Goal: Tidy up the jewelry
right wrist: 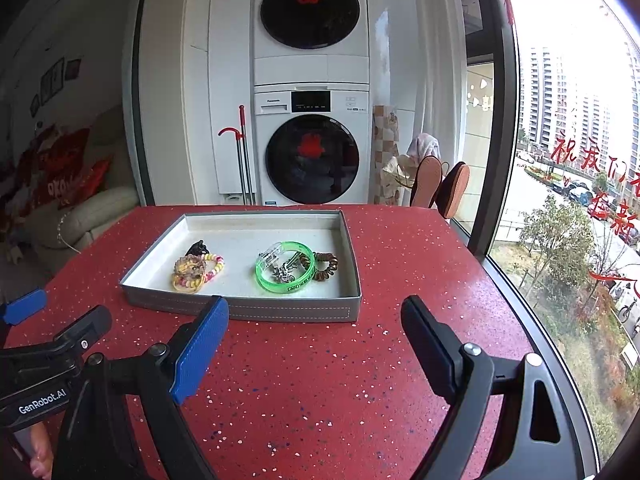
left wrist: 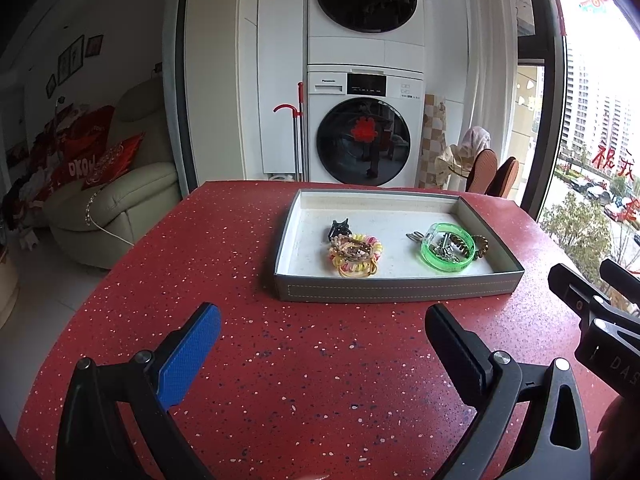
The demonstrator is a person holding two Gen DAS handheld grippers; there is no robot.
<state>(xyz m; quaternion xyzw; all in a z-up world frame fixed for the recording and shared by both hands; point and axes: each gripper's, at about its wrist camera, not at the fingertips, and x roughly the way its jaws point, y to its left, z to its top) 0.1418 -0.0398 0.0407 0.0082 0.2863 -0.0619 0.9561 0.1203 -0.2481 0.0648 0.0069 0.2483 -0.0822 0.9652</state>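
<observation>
Two grippers hover wide open and empty over a red speckled table (left wrist: 240, 240), left gripper (left wrist: 320, 344) and right gripper (right wrist: 316, 340), both short of the grey tray (right wrist: 240, 312). Inside it, left to right: black claw clip (right wrist: 197, 247), pile of coil hair ties (right wrist: 196, 270), green bangle (right wrist: 285, 268), brown coil tie (right wrist: 326, 266). Sorting looks finished or paused; any next pick must clear the tray's near wall.

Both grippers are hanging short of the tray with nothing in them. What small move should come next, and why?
Probably ease the right gripper forward over the grey tray toward the green bangle. Its jaws stand wide and empty, and the bangle lies on that side, on top of the metal pieces and beside the brown coil tie.
</observation>
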